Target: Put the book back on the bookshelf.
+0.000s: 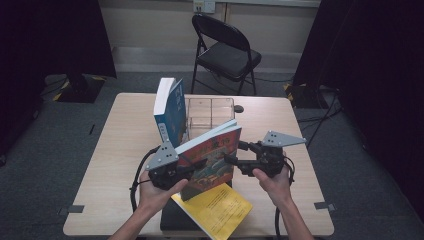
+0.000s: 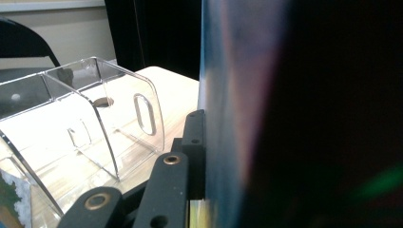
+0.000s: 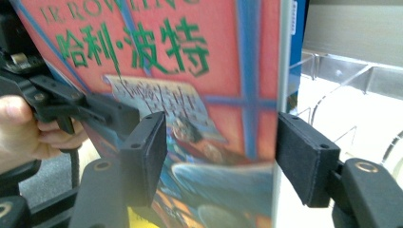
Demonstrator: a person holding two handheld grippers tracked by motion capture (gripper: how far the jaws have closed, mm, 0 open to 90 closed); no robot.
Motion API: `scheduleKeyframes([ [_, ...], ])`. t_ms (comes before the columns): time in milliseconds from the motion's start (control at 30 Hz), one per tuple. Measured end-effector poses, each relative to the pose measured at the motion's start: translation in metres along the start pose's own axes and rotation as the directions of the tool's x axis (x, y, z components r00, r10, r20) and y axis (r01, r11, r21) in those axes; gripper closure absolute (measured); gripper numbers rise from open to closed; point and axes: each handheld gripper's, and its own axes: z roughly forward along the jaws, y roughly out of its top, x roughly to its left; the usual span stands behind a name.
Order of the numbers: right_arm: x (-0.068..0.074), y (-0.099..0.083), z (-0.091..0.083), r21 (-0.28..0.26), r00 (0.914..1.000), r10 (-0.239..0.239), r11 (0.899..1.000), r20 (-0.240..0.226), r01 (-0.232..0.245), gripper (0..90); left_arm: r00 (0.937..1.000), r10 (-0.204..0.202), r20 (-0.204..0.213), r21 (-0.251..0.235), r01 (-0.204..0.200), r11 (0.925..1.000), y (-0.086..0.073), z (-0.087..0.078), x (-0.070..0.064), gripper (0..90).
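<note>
Wooden table (image 1: 115,150) bears clear organizer (image 1: 210,114), yellow book (image 1: 216,210).

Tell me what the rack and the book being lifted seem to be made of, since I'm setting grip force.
The rack looks like clear, glossy acrylic or a similar hard plastic: you see the table through its walls, and its edges catch highlights. The red book looks like a paperback with a glossy printed cover and pale paper page edges. The left gripper clamps it; the right gripper stands open around its edge.

High view looking down over wooden table (image 1: 125,145); both gripper views riding close, sharing red illustrated paperback book (image 3: 199,95) and clear plastic divided rack (image 2: 95,123).
</note>
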Motion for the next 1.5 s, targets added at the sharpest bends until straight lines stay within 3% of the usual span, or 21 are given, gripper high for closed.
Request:
scheduleKeyframes([
  [300, -0.005, -0.023, -0.016, 0.058, 0.997, 0.026, 0.998, 0.073, -0.031, 35.1, 0.9969, -0.076, -0.021, -0.002, 0.076, 0.9971, 0.0, -0.006, 0.011, 74.6],
  [667, -0.01, -0.044, -0.027, 0.094, 0.9931, 0.061, 0.993, 0.1, -0.071, 34.8, 0.996, -0.077, -0.045, 0.017, 0.078, 0.9968, 0.003, -0.011, 0.014, 74.6],
  [800, -0.01, -0.047, -0.03, 0.098, 0.9921, 0.066, 0.992, 0.106, -0.077, 34.8, 0.9947, -0.094, -0.043, 0.015, 0.095, 0.9954, 0.003, -0.012, 0.016, 74.6],
  [1033, -0.012, -0.048, -0.03, 0.097, 0.9917, 0.071, 0.992, 0.107, -0.082, 34.7, 0.9987, -0.038, -0.035, 0.014, 0.039, 0.9992, 0.0, -0.012, 0.01, 74.5],
  [1500, -0.01, -0.047, -0.026, 0.101, 0.9923, 0.065, 0.992, 0.105, -0.076, 34.6, 0.9998, 0.015, -0.012, -0.009, -0.015, 0.9998, -0.006, -0.015, 0.007, 74.1],
])
